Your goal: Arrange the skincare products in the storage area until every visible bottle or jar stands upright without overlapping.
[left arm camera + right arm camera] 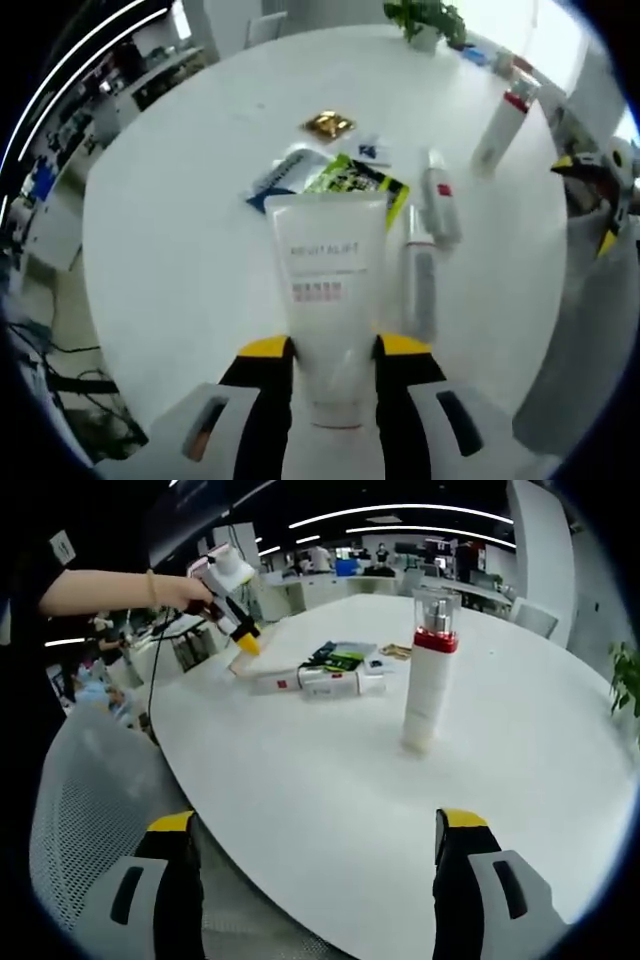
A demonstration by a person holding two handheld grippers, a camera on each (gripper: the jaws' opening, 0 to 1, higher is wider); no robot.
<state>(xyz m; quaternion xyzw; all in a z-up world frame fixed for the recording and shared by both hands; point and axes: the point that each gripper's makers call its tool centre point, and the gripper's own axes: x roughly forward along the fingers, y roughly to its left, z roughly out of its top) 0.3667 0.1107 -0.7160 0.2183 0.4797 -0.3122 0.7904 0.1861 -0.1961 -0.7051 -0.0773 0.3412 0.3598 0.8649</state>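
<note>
Left gripper (335,350) clamps the white tube (325,300), cap toward the camera, lengthwise between the jaws; right gripper (315,835) gapes wide.

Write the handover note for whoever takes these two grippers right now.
Left gripper: shut on the white tube, held over the table.
Right gripper: open, holding nothing, near the table edge.
Done: the red-collared pump bottle stands upright.
Left: two slim bottles lie flat, ends touching, beside loose sachets. Stand the tube, then each bottle, apart from one another.
</note>
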